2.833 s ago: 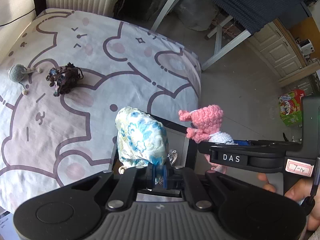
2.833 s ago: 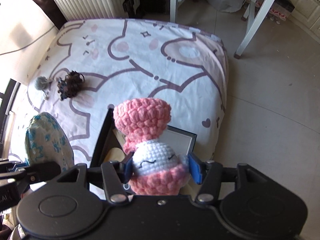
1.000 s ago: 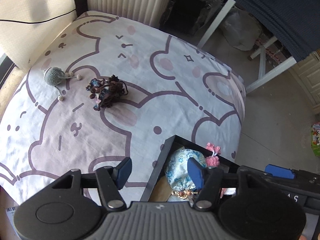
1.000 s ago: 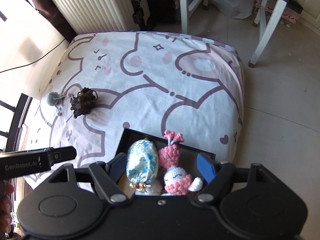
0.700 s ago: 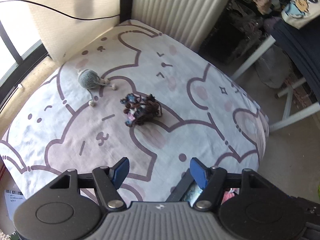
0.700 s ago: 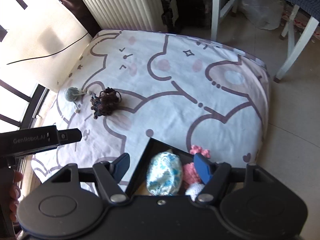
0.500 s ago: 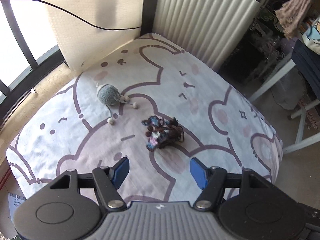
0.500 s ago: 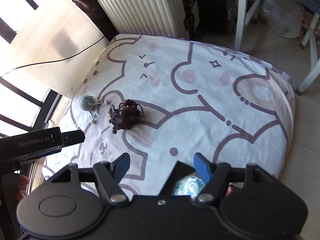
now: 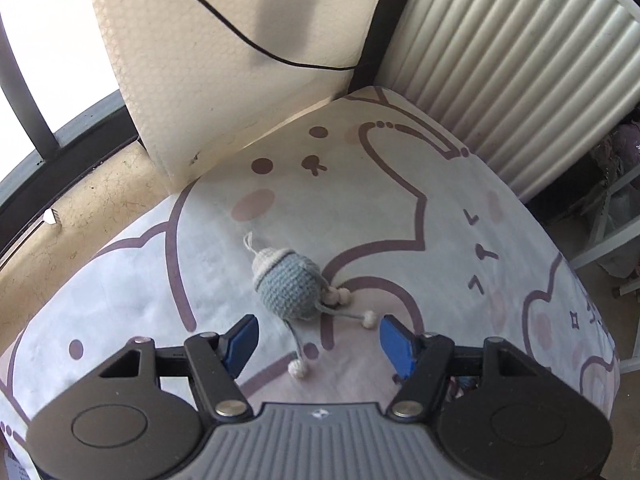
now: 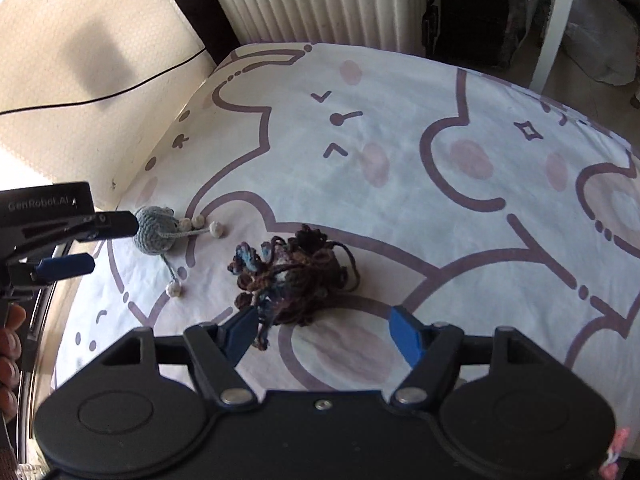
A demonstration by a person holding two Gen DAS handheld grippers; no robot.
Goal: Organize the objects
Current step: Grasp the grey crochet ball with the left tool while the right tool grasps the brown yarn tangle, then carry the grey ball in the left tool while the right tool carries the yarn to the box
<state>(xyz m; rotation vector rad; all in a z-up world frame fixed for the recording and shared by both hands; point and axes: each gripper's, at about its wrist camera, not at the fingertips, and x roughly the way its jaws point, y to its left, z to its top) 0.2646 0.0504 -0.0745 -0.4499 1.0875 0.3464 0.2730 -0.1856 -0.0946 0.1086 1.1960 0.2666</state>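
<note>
A white bedsheet printed with mauve cartoon-animal outlines and pink cheek spots (image 10: 360, 168) covers a low bed pushed into a corner, with a cream textured wall panel (image 9: 224, 52) crossed by a black cable (image 9: 256, 46) on one side and a white ribbed radiator (image 9: 500, 68) on the other. Two items lie loose on the sheet. A small grey-blue crocheted ball toy with cream bobbles on thin cords (image 9: 289, 289) sits near the corner; a dark brown and blue tangle of yarn (image 10: 292, 276) lies close beside it, the two apart, nearer the middle of the bed.

The left gripper (image 9: 318, 339) points steeply down over the grey toy with its blue-padded jaws spread wide and empty; the toy's body lies just beyond the fingertips and its dangling cords reach into the gap, nothing pressed. In the right wrist view the same tool shows at the left edge, a person's fingers (image 10: 10, 344) wrapped around its handle.

The right gripper (image 10: 324, 332) hangs over the yarn tangle, its jaws having just been opening and now wide; loose strands brush the left blue pad (image 10: 242, 330), while the bulk of the tangle lies ahead of the tips, ungripped.
</note>
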